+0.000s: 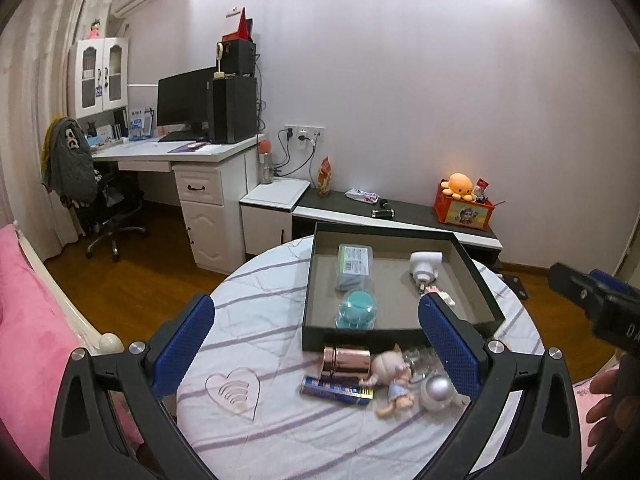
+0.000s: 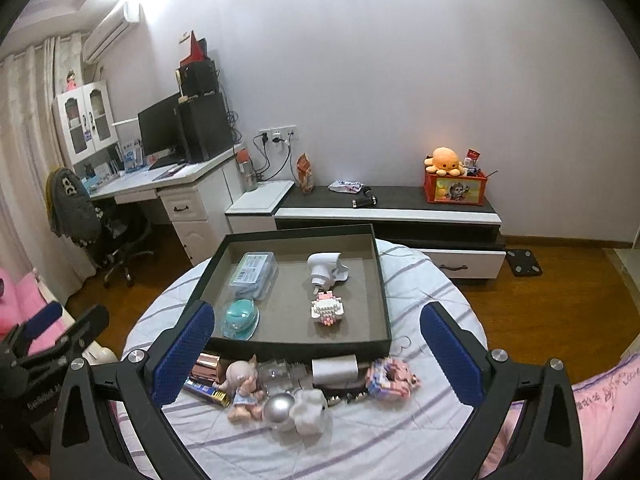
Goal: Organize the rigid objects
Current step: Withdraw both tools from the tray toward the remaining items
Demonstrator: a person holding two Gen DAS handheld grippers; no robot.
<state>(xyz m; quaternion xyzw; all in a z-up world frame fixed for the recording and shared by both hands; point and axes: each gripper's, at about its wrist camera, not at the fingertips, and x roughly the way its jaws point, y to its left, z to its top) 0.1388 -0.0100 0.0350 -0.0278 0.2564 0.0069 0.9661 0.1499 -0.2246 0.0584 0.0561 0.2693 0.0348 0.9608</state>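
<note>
A black open box [image 1: 316,272] [image 2: 384,280] sits on a round table with a striped cloth [image 1: 248,320] [image 2: 420,432]. In it lie a clear case [image 2: 254,274], a teal item [image 2: 240,318], a white plug [image 2: 326,268] and a pink block figure [image 2: 328,310]. In front of the box lie a copper cylinder [image 1: 346,360], a battery pack [image 1: 338,390], a doll [image 1: 394,380] [image 2: 242,390], a silver ball [image 1: 436,392] [image 2: 280,408], a white box [image 2: 335,367] and a pink block ring [image 2: 392,378]. My left gripper [image 1: 316,344] and right gripper [image 2: 316,350] are both open and empty above these loose items.
A clear heart-shaped piece [image 1: 234,394] lies on the cloth at the left. A pink bed [image 1: 28,320] is at the left, a desk with a monitor [image 1: 180,104] and chair behind, and a low cabinet [image 2: 400,208] with an orange toy box [image 2: 456,186] along the wall.
</note>
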